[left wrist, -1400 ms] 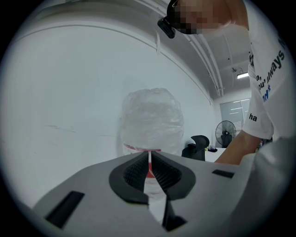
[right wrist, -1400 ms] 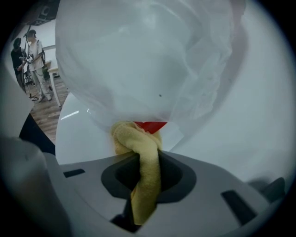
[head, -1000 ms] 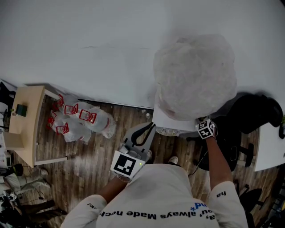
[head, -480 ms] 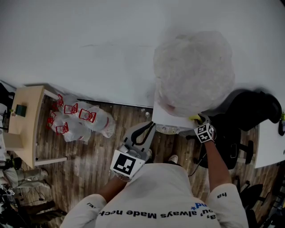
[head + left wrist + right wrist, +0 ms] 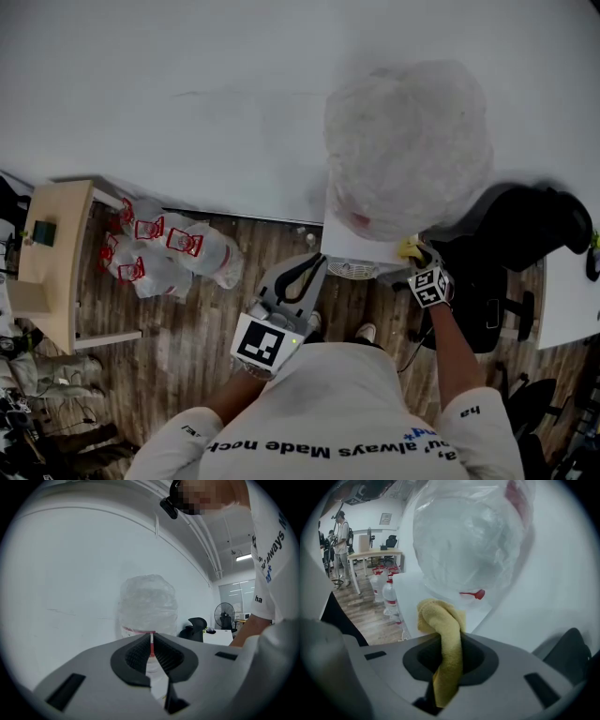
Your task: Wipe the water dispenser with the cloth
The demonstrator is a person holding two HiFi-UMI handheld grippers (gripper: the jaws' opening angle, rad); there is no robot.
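Yellow cloth [image 5: 440, 618] sits pinched between the closed jaws of the right gripper [image 5: 446, 660]. Its bunched end sticks out just beside the top edge of the white water dispenser [image 5: 411, 603], below the plastic-wrapped bottle [image 5: 464, 541]. The left gripper [image 5: 152, 651] hangs well apart, jaws together on nothing.
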